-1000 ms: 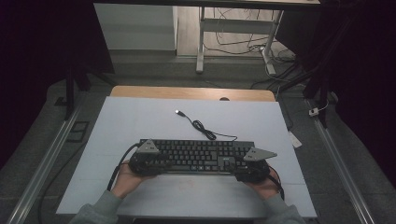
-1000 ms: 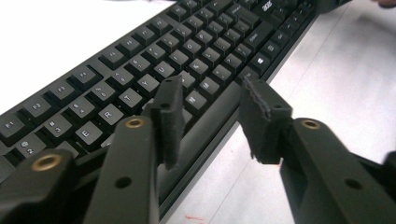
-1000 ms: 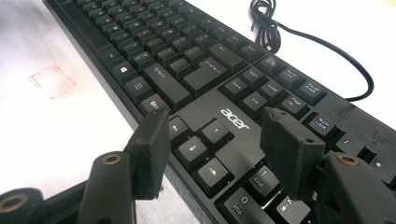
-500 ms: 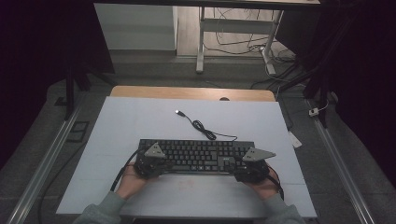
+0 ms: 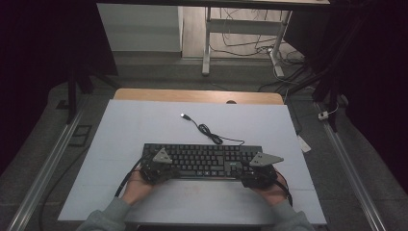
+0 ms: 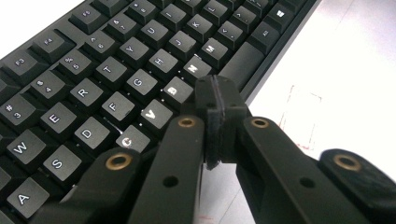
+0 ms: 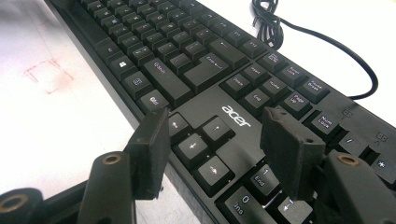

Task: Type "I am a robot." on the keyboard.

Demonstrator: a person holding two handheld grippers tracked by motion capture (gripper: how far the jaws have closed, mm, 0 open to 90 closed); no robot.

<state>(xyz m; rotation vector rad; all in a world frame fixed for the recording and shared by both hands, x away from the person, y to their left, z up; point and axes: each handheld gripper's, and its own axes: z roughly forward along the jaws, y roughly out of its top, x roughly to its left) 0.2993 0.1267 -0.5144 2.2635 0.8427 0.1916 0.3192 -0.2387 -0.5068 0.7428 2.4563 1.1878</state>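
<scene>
1. Table (image 5: 144,120): carries the keyboard (image 5: 202,160) at its 6 o'clock edge.
2. Left gripper (image 6: 217,105): clenched, empty, over the keyboard's 9 o'clock end.
3. Right gripper (image 7: 212,154): released, straddling the arrow keys (image 7: 198,140) at 3 o'clock.
4. Cable (image 5: 207,130): trails toward 12 o'clock.

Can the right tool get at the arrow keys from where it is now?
Probably yes. The right tool is open, its jaws standing either side of the arrow keys on the keyboard, and nothing lies between them. Whether it touches the keys I cannot tell.
</scene>
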